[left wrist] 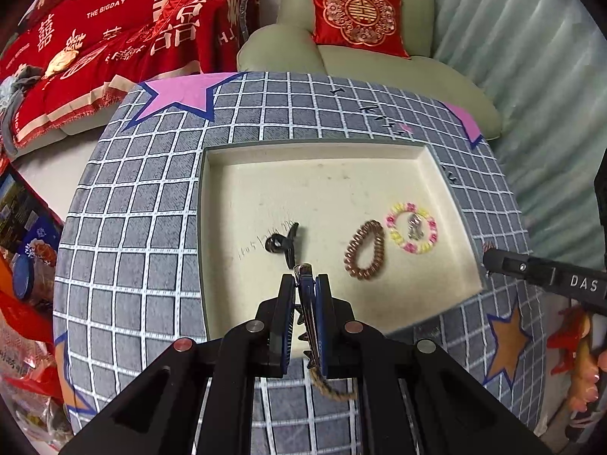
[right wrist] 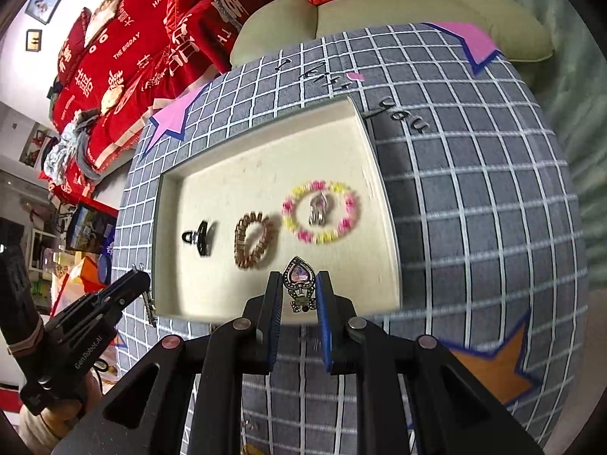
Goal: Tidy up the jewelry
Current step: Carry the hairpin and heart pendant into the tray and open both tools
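Both tools are closed on jewelry and sit over the near edge of the cream tray (left wrist: pixel 242 174), which lies on the grid-patterned tabletop (left wrist: pixel 151 227).

The left tool (left wrist: pixel 305 276) grips a toothed metal hair clip (left wrist: pixel 306 303) edge-on between its pads. The clip's long axis runs along the fingers, its tip pointing past the fingertips toward the tray interior; a short length of braided cord (left wrist: pixel 330 388) hangs from its rear end below the pads. Gripping it lengthwise appears intended to keep the thin piece from pivoting.

The right tool (right wrist: pixel 299 284) holds a heart-shaped pendant (right wrist: pixel 299 278) with a pink stone by its 2 sides. Its face is turned up to the camera, the heart's rounded end toward the tray and the small bow-shaped ornament toward the wrist. Its long axis also follows the fingers.

3 items lie on the tray in a rough row: a black clip (right wrist: pixel 199 237), a copper coil hair tie (right wrist: pixel 256 240) and a pink-and-yellow bead bracelet (right wrist: pixel 321 210) with a small silver charm (right wrist: pixel 318 208) inside its ring. They are spaced apart, though the tie and bracelet lie very close; the near strip of the tray floor is bare.

Judgement: both pieces are positioned for deposit in that near strip.
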A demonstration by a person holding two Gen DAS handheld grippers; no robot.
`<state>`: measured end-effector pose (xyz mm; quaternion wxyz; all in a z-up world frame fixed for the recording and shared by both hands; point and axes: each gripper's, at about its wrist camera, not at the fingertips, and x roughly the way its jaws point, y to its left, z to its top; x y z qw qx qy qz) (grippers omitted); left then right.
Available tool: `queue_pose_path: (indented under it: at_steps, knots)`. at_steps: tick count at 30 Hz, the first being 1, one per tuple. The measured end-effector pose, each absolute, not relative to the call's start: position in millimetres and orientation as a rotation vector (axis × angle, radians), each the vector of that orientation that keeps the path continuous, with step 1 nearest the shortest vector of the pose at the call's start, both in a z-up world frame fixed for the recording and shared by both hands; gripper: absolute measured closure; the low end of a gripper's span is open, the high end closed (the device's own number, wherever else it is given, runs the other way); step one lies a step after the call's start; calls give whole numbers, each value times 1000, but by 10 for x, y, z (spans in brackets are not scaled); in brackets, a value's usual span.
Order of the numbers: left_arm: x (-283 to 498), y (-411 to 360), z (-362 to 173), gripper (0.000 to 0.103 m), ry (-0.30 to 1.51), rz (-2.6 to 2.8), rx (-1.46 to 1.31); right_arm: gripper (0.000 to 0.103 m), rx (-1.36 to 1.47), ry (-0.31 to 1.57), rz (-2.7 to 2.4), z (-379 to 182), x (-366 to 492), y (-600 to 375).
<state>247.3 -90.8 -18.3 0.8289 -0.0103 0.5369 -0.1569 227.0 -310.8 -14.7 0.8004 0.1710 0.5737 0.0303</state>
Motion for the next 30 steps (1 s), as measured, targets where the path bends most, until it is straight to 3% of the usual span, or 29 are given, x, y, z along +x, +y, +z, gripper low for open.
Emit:
queue_pose_path:
  at_steps: [30]
  knots:
    - [2911,-1162,-851,83,1219,-233,90,83,337,1313,52,-856,3119,-3183]
